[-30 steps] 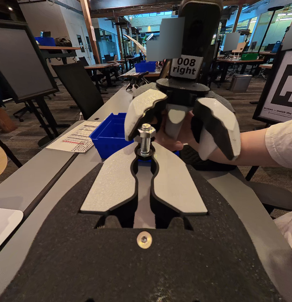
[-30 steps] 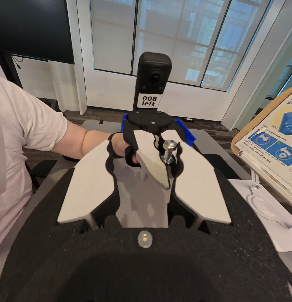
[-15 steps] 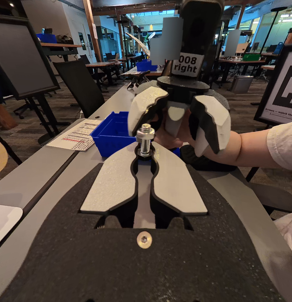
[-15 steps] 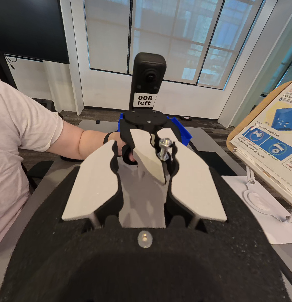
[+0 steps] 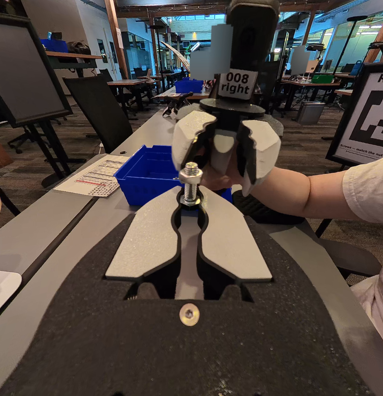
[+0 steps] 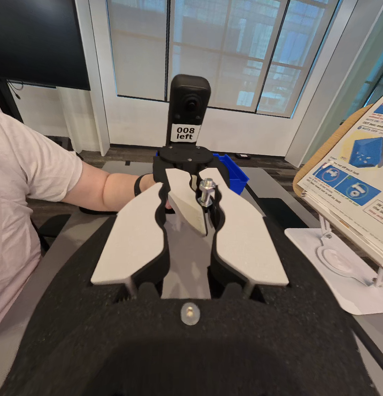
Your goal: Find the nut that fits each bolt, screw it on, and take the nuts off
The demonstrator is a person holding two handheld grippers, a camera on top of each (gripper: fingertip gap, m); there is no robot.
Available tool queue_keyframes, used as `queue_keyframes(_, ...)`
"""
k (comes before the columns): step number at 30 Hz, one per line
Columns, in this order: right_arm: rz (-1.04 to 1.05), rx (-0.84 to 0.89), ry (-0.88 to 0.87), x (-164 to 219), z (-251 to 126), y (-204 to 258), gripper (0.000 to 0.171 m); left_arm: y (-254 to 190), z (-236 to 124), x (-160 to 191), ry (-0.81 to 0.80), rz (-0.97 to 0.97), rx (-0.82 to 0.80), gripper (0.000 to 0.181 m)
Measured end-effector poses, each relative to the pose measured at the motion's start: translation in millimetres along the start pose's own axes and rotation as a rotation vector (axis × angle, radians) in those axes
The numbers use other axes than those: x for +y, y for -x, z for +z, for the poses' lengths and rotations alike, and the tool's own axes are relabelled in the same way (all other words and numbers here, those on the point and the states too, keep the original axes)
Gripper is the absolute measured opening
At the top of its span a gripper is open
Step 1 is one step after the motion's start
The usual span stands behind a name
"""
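two claws meet over the grey worktop [image 5: 47, 227]. left claw [image 5: 189, 200] is clamped on the bolt [image 5: 190, 192] (upright, head down), with the nut [image 5: 190, 175] near the bolt's top end. right claw [image 6: 189, 199] is spread wide, one finger beside the nut. blue bin [image 5: 147, 171] sits just behind the bolt.

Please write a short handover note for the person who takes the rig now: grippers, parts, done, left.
Left gripper: shut on the silver threaded steel bolt, held upright by its head end.
Right gripper: open, beside the silver hex nut, one finger close to it.
The nut sits near the bolt's top end.
The blue plastic bin stands behind on the grey table.
Whether the nut goes on or comes off cannot be told.
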State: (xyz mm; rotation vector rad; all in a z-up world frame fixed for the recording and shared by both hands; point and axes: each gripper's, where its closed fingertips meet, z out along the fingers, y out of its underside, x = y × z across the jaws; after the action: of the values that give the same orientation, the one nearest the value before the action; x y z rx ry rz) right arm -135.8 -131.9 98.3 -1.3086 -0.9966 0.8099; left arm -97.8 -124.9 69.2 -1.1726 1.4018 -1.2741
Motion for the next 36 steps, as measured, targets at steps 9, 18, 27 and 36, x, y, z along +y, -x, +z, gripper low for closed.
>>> queue_keyframes(9, 0.075, -0.011, -0.008, 6.1, -0.9, -7.1, 0.023, -4.2, 0.0, -1.7, -0.012, -0.014, 0.030, 0.009)
queue_keyframes(18, 0.119, -0.047, -0.036, 10.4, 4.7, -4.3, 0.007, -12.3, 2.0, -1.5, -0.005, 0.005, 0.059, 0.009)
queue_keyframes(27, 0.181, -0.081, -0.089, 5.3, -0.1, -5.8, 0.007, -14.2, 3.3, 1.4, 0.011, 0.007, 0.069, 0.015)
queue_keyframes(36, 0.102, 0.051, 0.017, 17.1, -10.7, -27.7, 0.007, 2.8, 3.6, 12.6, 0.090, 0.066, -0.046, 0.017)
